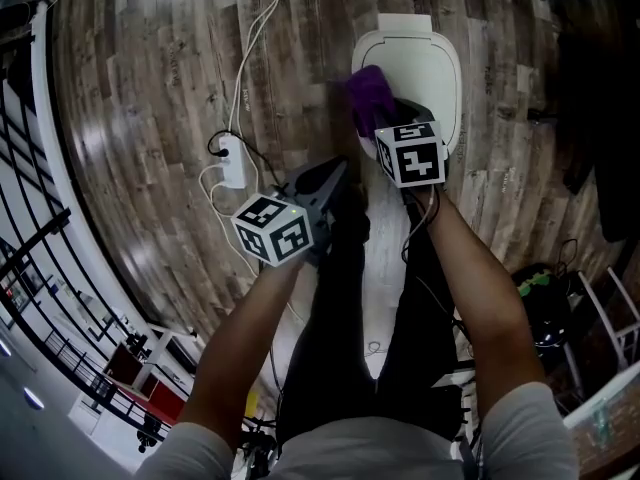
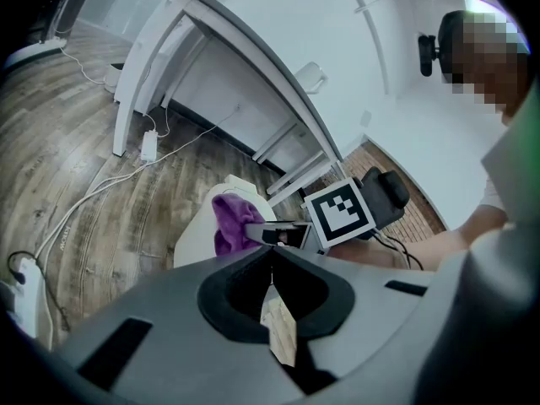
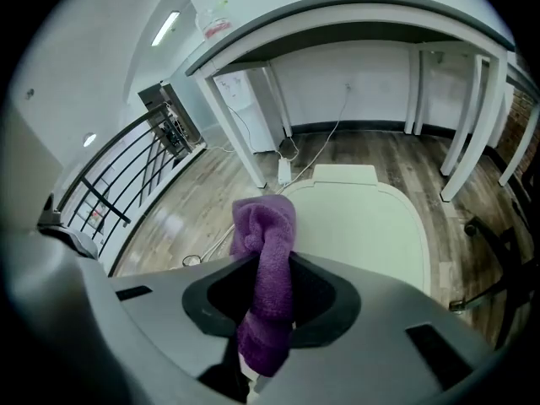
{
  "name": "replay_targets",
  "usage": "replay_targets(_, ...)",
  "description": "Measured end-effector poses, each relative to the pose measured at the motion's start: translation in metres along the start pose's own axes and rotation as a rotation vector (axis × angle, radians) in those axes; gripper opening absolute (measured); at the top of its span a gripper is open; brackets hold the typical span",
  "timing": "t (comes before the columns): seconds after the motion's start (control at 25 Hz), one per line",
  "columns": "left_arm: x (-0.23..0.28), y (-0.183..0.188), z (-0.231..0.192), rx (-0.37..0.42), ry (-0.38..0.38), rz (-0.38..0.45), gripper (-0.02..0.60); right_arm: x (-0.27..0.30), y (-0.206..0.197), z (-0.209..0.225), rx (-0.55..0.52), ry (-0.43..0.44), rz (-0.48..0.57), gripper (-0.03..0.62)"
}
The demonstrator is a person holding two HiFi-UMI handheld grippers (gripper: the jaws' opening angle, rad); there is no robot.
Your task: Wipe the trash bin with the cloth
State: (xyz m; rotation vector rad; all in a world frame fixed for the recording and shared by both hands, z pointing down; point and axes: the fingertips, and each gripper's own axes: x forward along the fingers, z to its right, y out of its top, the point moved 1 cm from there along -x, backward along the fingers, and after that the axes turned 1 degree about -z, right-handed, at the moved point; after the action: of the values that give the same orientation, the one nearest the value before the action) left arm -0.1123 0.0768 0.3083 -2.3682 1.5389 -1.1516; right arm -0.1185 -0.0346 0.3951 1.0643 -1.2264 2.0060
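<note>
The trash bin (image 1: pixel 437 60) is white with a closed, rounded lid and stands on the wood floor ahead of me. My right gripper (image 1: pixel 372 116) is shut on a purple cloth (image 1: pixel 367 89), which it holds over the near left part of the lid. In the right gripper view the cloth (image 3: pixel 263 223) bulges out between the jaws above the lid (image 3: pixel 367 226). My left gripper (image 1: pixel 337 172) is shut and empty, nearer me and left of the bin. From the left gripper view the bin (image 2: pixel 196 224), the cloth (image 2: pixel 229 223) and the right gripper (image 2: pixel 285 234) lie just ahead.
A white power strip (image 1: pixel 232 160) with cables lies on the floor left of the bin. White table legs (image 3: pixel 251 142) stand behind it, and a black railing (image 3: pixel 126 184) runs along the left. Dark gear (image 1: pixel 545 303) sits at the right by my legs.
</note>
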Motion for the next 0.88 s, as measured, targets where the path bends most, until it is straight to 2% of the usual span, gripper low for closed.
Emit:
replay_targets(0.48,0.024,0.003,0.015,0.02,-0.025,-0.021,0.005,-0.021,-0.016,0.058,-0.022,-0.088,0.003,0.097)
replay_targets(0.88,0.044,0.004,0.033,0.04,-0.047,-0.045,0.005,-0.05,-0.037,0.132,0.014,-0.223,-0.011,0.097)
